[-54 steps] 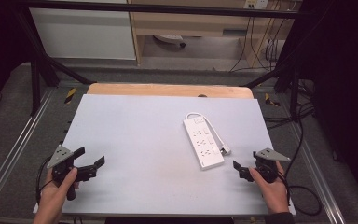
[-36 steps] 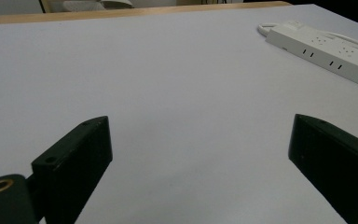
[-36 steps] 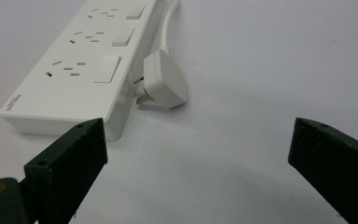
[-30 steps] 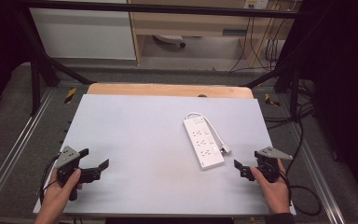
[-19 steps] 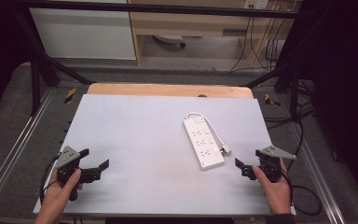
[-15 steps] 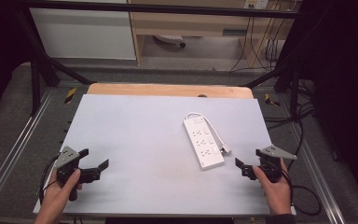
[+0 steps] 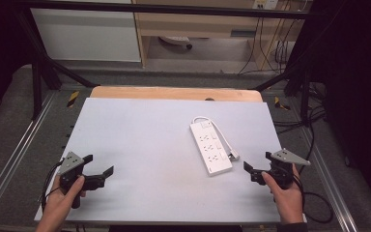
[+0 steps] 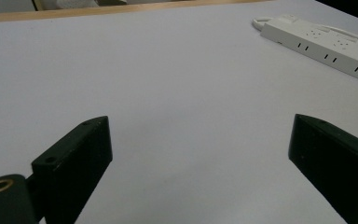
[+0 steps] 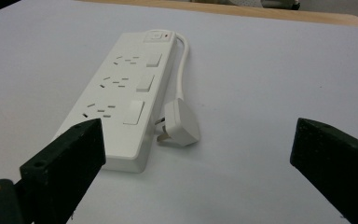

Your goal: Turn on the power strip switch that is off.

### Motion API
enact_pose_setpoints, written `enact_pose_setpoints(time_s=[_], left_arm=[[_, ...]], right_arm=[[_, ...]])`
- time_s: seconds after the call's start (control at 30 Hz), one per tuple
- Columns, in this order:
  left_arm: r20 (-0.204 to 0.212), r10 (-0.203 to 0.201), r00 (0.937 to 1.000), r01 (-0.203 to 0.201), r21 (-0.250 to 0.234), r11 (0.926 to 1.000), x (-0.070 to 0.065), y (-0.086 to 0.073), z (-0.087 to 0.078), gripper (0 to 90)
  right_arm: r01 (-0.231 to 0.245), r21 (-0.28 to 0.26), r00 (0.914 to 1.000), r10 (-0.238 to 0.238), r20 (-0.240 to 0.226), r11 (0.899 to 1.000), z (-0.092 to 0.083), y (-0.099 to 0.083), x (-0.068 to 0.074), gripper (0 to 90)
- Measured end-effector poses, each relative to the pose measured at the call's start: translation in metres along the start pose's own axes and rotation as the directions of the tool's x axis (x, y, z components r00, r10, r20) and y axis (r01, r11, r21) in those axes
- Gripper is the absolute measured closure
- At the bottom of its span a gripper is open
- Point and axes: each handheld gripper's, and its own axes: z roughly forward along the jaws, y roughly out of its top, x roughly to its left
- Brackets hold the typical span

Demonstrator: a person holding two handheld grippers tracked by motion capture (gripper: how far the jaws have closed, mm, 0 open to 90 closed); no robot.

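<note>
A white power strip (image 7: pixel 211 149) with three sockets and switches lies right of the middle of the white table (image 7: pixel 145 135). Its cord loops back along its right side, and the plug (image 7: pixel 232 155) rests on the table beside it. My left gripper (image 7: pixel 98 164) stands open near the front left corner, with only bare table between its jaws (image 8: pixel 200 154); the power strip (image 8: pixel 321 44) is far off at the upper right. My right gripper (image 7: pixel 258 163) is open near the front right, just short of the strip (image 9: pixel 121 98) and its plug (image 9: pixel 181 123), touching neither.
A wooden board (image 7: pixel 174 93) borders the table's far edge. Metal rails (image 7: pixel 14 159) run along both sides of the table, and cables (image 7: pixel 314 140) lie on the floor at the right.
Both grippers have drifted a little to the right, staying open and low over the table. The power strip has not moved.
</note>
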Motion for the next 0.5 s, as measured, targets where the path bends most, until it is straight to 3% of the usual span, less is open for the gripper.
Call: enact_pose_setpoints(time_s=[0.5], left_arm=[[0.0, -0.012, 0.9999, 0.012, 0.009, 0.9999, 0.001, -0.002, -0.001, 6.1]], right_arm=[[-0.001, -0.069, 1.0, 0.002, 0.005, 0.998, -0.01, 0.011, 0.005, 3.5]])
